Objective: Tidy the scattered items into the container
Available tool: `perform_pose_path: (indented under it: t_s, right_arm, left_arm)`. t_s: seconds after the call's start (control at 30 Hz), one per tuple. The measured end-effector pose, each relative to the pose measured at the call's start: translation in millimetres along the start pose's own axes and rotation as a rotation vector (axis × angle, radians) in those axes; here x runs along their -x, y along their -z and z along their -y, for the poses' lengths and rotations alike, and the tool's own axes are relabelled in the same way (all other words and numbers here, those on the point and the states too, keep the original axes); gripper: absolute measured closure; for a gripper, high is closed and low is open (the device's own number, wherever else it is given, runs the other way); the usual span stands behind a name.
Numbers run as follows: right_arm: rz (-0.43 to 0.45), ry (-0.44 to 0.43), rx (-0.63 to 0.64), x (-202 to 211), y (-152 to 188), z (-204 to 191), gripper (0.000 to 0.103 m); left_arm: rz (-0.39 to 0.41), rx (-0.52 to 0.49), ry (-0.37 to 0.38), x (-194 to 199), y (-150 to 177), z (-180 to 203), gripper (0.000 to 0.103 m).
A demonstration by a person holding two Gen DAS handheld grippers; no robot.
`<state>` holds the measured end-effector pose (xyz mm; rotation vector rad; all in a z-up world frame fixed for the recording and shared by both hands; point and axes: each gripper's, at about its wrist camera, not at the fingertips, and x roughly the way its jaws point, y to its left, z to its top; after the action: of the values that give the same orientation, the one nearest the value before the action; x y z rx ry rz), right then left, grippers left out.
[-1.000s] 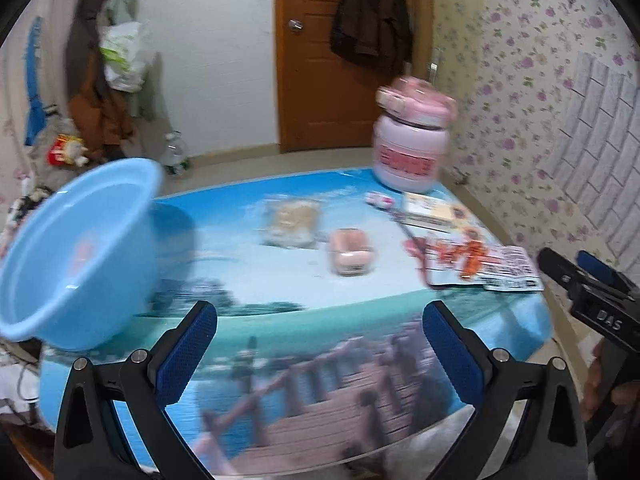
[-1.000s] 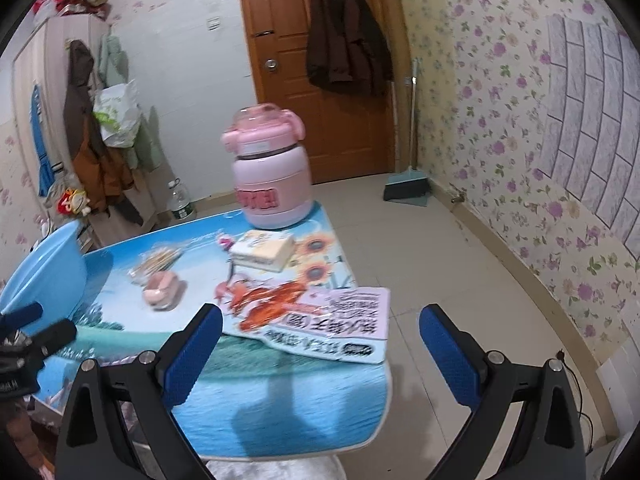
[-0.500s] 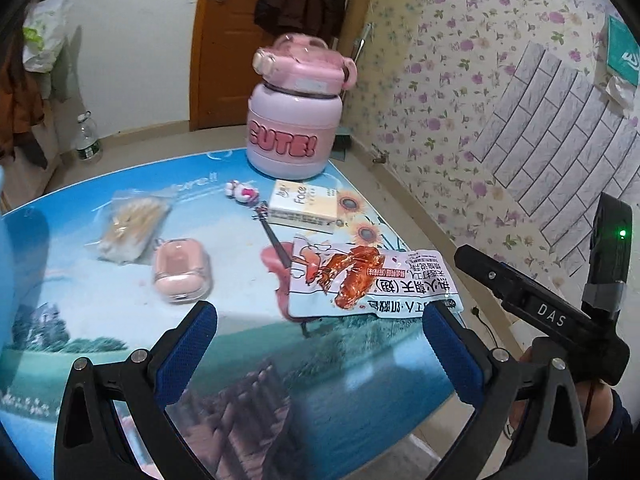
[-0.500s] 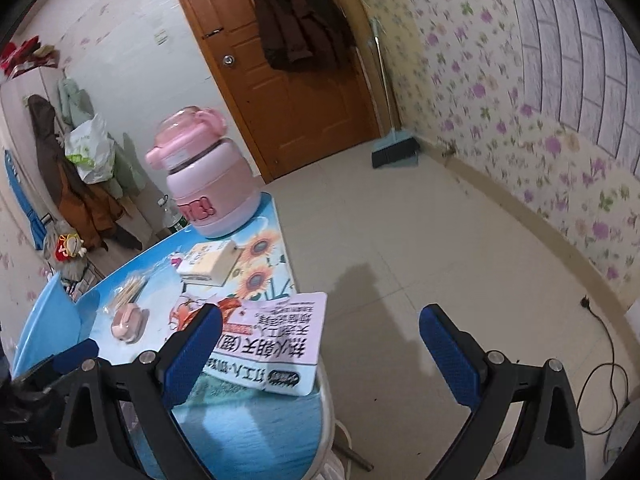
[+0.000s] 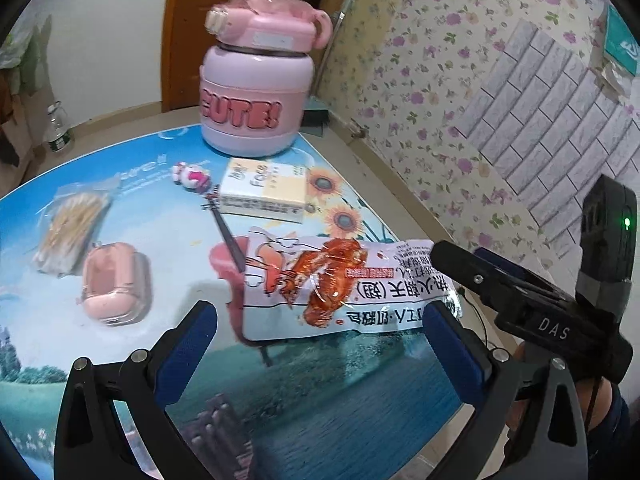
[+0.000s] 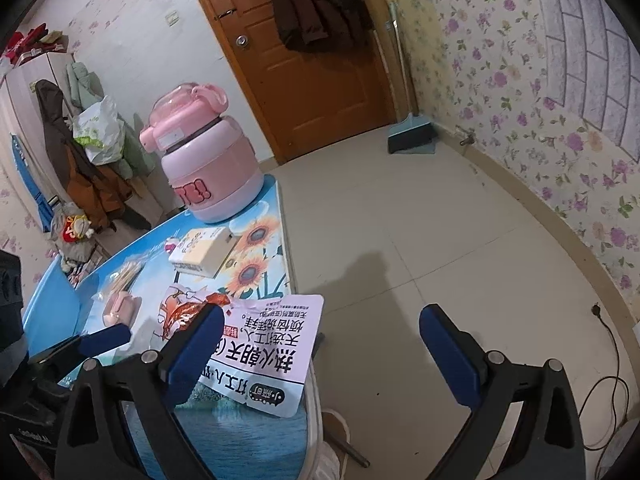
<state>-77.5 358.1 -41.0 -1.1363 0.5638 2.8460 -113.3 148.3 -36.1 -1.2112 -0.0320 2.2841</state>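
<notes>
Six loose items sit on the blue scenic table (image 5: 120, 184): one big pink jug (image 5: 256, 80) at the far edge, one small white-and-yellow box (image 5: 264, 190) just in front of it, one tiny pink-and-white charm (image 5: 190, 175) beside the box, one clear packet of sticks (image 5: 70, 224), one pink case (image 5: 116, 284), and one white snack packet (image 5: 340, 284) printed with a red crayfish, overhanging the table's right edge. One blue basin (image 6: 50, 312) shows at the far left in the right wrist view. The left gripper (image 5: 320, 344) hovers wide open just short of the snack packet, gripping nothing. The right gripper (image 6: 320, 356) is spread wide too, empty, its left finger over the packet's near end.
</notes>
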Motion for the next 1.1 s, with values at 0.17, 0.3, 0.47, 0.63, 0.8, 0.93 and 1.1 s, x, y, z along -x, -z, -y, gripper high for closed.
perform_pose_path:
  t_s: [0.17, 0.3, 0.47, 0.63, 0.8, 0.93, 1.1]
  right_arm:
    - [-0.015, -0.027, -0.004, -7, 0, 1, 0.004]
    - [-0.026, -0.055, -0.002, -12, -2, -1, 0.004]
    - [-0.061, -0.103, -0.003, -18, -1, -3, 0.004]
    - [-0.062, -0.156, -0.015, -19, -1, -6, 0.004]
    - [-0.076, -0.176, -0.027, -21, -2, -6, 0.004]
    - [-0.087, -0.186, -0.035, -23, -1, -5, 0.004]
    - [-0.091, -0.228, -0.046, -23, -2, -7, 0.004]
  left_arm:
    - [-0.035, -0.032, 0.025, -9, 1, 8, 0.000]
    - [-0.043, -0.058, 0.038, -14, 2, 16, 0.000]
    - [-0.045, -0.073, 0.036, -14, 2, 19, 0.000]
    - [-0.028, -0.048, 0.024, -9, 0, 10, 0.000]
    - [-0.019, -0.024, 0.001, -5, -2, 0, 0.000]
    - [-0.031, -0.023, -0.007, -11, -1, -3, 0.000]
    - [-0.039, -0.058, 0.002, -16, -2, 7, 0.000]
